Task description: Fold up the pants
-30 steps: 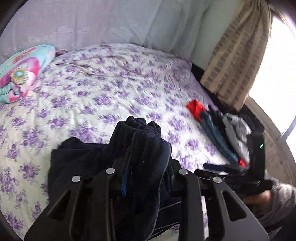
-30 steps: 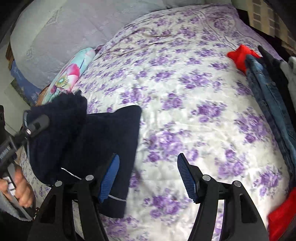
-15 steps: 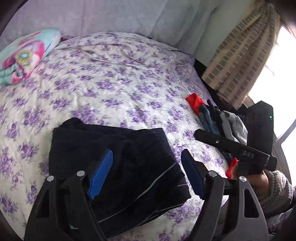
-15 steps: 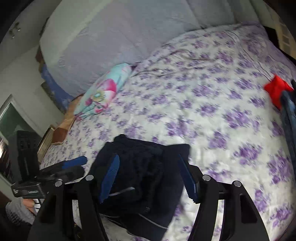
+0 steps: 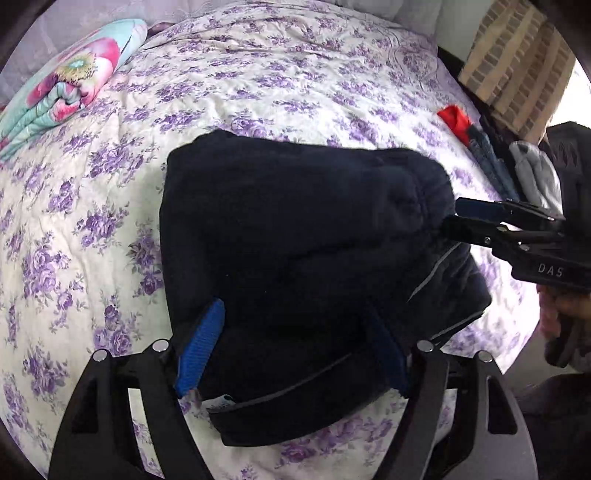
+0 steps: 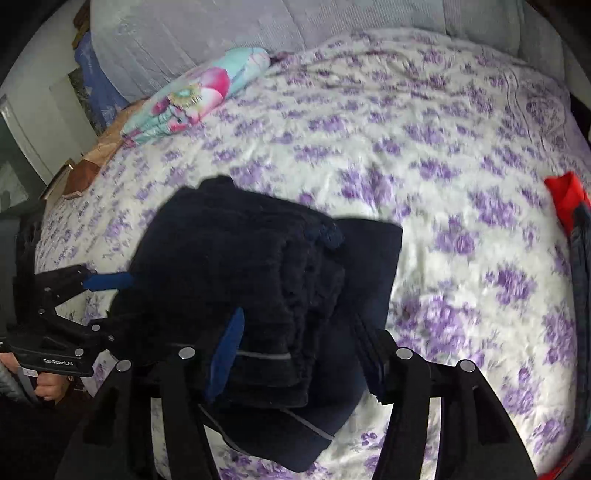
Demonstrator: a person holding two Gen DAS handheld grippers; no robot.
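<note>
The dark navy pants [image 5: 295, 236] lie folded into a thick bundle on the purple-flowered bedspread [image 5: 258, 81]; they also show in the right wrist view [image 6: 258, 280]. My left gripper [image 5: 291, 350] is open, its blue pads on either side of the bundle's near edge. My right gripper [image 6: 299, 354] is open too, straddling the bundle's near end. In the left wrist view the right gripper [image 5: 465, 218] reaches the bundle's right side. In the right wrist view the left gripper [image 6: 107, 291] is at the bundle's left side.
A floral pillow [image 5: 62, 88] lies at the bed's far left. A row of other clothes, red [image 5: 456, 118], denim and grey [image 5: 535, 173], lies along the bed's right edge. A striped curtain [image 5: 517, 59] hangs beyond it. The headboard [image 6: 221, 33] is at the back.
My left gripper let go of the pants fold, which now lies flat on the bundle. Both grippers have come down close, straddling the bundle's sides.
</note>
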